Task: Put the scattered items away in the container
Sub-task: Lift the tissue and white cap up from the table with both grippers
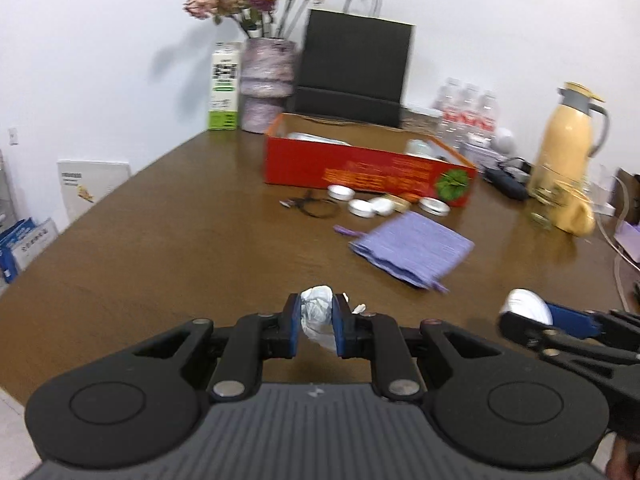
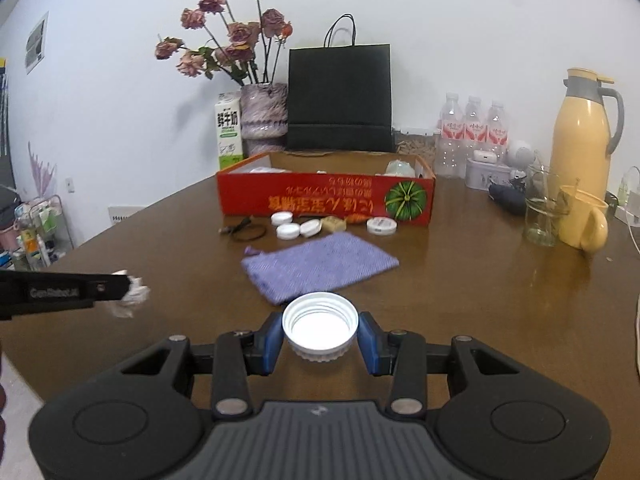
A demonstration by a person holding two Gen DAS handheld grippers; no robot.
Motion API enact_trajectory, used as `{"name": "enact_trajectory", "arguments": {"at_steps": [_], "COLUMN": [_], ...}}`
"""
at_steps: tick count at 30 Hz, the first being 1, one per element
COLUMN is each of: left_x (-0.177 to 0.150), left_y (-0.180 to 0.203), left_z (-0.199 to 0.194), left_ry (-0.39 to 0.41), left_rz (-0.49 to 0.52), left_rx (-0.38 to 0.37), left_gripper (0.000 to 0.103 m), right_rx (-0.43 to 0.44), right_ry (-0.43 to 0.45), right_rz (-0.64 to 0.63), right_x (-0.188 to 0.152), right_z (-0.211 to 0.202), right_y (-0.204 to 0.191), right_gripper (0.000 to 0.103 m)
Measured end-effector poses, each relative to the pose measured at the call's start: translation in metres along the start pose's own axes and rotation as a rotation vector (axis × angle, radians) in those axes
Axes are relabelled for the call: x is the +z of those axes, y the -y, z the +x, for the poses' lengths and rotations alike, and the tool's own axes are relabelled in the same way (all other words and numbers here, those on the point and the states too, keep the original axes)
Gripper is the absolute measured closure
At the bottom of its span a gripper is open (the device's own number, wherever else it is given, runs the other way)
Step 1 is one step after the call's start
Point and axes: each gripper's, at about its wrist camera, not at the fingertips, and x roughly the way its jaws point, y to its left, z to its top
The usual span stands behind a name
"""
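Observation:
My left gripper (image 1: 317, 314) is shut on a crumpled white paper wad (image 1: 318, 308), held above the near part of the brown table. My right gripper (image 2: 319, 330) is shut on a white screw lid (image 2: 319, 326), its hollow side up. Each gripper shows in the other's view: the right gripper (image 1: 524, 308) at the lower right, the left gripper (image 2: 132, 292) at the left edge. Ahead stands the open red box (image 2: 326, 200) with a few items inside. In front of it lie several white lids (image 2: 288, 231), a purple cloth pouch (image 2: 320, 266) and a black cable (image 2: 244, 230).
Behind the box stand a black paper bag (image 2: 339, 98), a vase of dried roses (image 2: 264, 116) and a milk carton (image 2: 229, 136). To the right are water bottles (image 2: 474, 132), a yellow flask (image 2: 582, 132), a glass (image 2: 542, 216) and a yellow mug (image 2: 584, 222).

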Motion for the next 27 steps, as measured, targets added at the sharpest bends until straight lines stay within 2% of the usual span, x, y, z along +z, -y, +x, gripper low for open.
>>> {"name": "enact_trajectory", "arguments": {"at_steps": [6,12,15,20,27], "left_x": [-0.012,-0.015,-0.011,0.016,0.082], "left_y": [0.028,0.028,0.028,0.025,0.011], "left_z": [-0.008,0.001,0.004,0.017,0.045], "left_ry": [-0.003,-0.019,-0.002,0.071,0.152], "left_rz": [0.06,0.056,0.071,0.09,0.072], "left_rx": [-0.065,-0.053,-0.047,0.012,-0.017], "left_gripper": [0.086,0.086,0.086,0.086,0.085], "right_rx": [0.013,0.014,0.013,0.009,0.047], "right_ry": [-0.012,-0.024,-0.033,-0.036,0.024], "right_rz": [0.009,0.031,0.037,0.046,0.022], "right_x": [-0.019,-0.019,-0.018,-0.001,0.048], "right_z": [-0.019,-0.011,-0.006,0.008,0.034], "right_y": [-0.007,-0.002,0.001,0.01,0.022], "right_gripper": [0.064,0.064,0.064,0.064,0.064]}}
